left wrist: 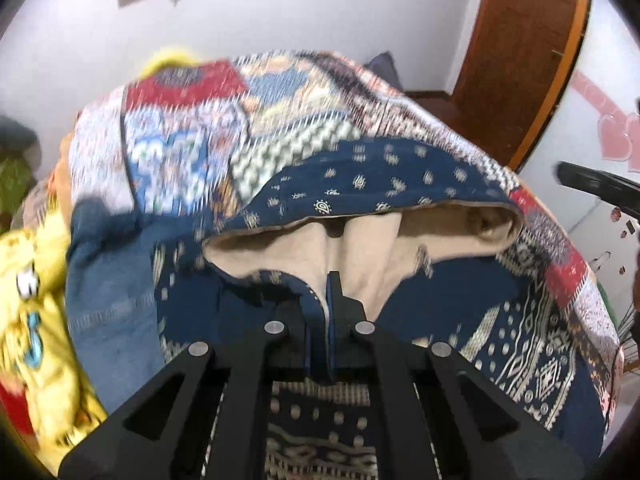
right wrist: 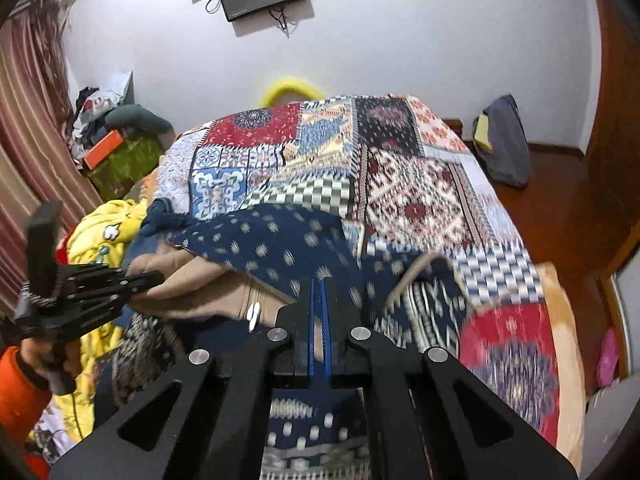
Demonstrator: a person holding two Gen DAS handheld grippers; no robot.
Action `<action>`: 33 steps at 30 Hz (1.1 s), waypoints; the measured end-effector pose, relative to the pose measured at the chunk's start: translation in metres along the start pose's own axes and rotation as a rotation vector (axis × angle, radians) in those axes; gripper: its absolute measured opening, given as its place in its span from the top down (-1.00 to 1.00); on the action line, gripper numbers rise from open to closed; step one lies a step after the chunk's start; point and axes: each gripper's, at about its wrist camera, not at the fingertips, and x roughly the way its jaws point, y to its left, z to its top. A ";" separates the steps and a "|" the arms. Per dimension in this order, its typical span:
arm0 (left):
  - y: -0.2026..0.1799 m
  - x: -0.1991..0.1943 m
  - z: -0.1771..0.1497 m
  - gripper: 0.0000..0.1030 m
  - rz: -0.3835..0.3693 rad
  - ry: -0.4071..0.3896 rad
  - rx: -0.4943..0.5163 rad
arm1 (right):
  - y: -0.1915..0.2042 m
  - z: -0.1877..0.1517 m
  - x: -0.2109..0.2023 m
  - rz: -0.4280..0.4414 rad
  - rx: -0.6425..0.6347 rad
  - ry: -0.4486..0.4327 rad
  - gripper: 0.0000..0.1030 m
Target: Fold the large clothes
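Over at the left edge of the bed (right wrist: pixel 560 320), a heap of yellow clothes (right wrist: pixel 100 236) sits waiting. Next along, the left claw (left wrist: pixel 326 280) is clamped tight on the navy patterned garment (left wrist: pixel 360 176), pinching it where the cream lining (left wrist: pixel 352 248) shows. The garment is lifted over the patchwork bedspread (right wrist: pixel 400 184), near the bed's front edge. And on the right, the right claw (right wrist: pixel 320 284) is closed too, gripping the same navy cloth. Looks like a carry-over fold in progress. To do it well, I'd say both claws should travel level and together, keep the edge taut, and lay it down square before letting go.
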 end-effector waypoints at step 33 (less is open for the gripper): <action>0.026 0.047 0.032 0.18 -0.214 0.016 -0.489 | -0.037 -0.069 -0.001 -0.112 -0.012 0.060 0.11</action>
